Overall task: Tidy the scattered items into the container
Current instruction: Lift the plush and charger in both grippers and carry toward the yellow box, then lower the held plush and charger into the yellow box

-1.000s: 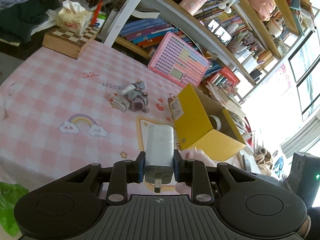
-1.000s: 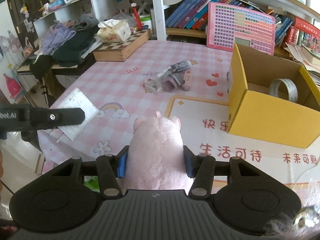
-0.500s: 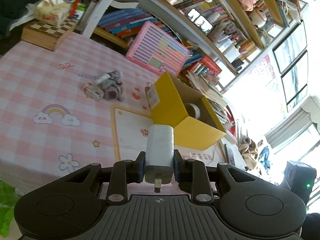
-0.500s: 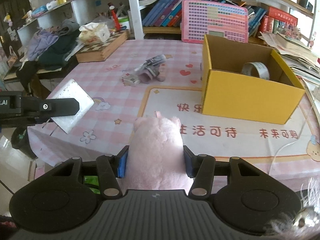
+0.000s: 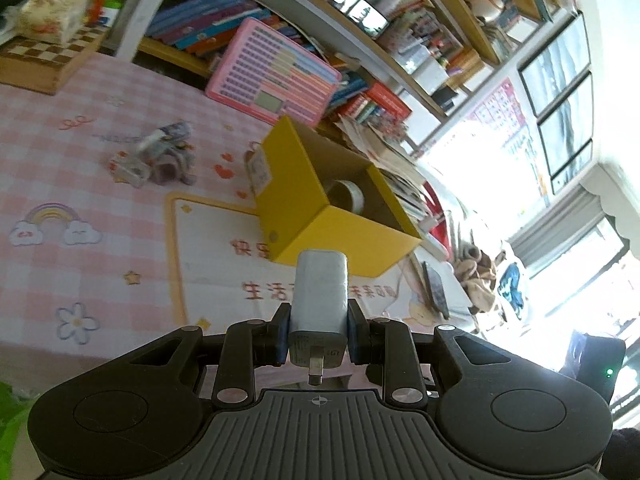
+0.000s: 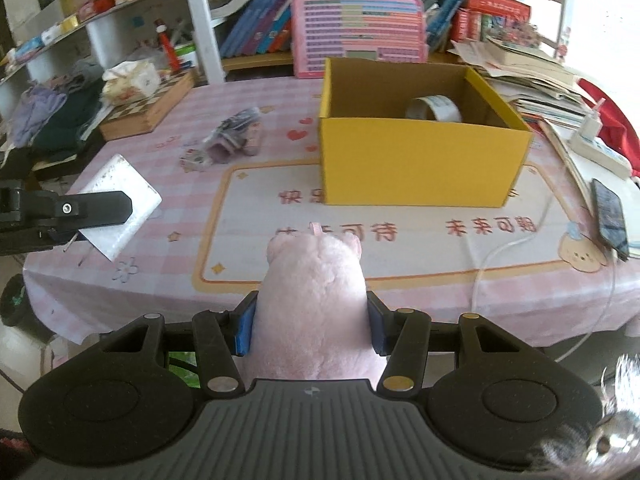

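My left gripper [image 5: 318, 334] is shut on a white charger plug [image 5: 320, 292], held above the table's near edge; it also shows in the right wrist view [image 6: 120, 204]. My right gripper [image 6: 312, 322] is shut on a pink plush toy [image 6: 316, 292], held off the table's front edge. The yellow cardboard box [image 6: 420, 160] stands open on the mat with a roll of tape [image 6: 434, 108] inside; in the left wrist view the box [image 5: 308, 208] lies just beyond the charger. A small pile of loose items [image 6: 228, 140] lies left of the box.
A pink toy laptop [image 6: 358, 32] leans on the bookshelf behind the box. A chessboard case with a tissue pack [image 6: 144, 100] sits at the far left. A phone [image 6: 610, 216], a white cable [image 6: 508, 248] and a power strip [image 6: 596, 148] lie to the right.
Both grippers have pulled back and swung right, holding their items. The box now lies straight ahead of both, and the table looks farther off.
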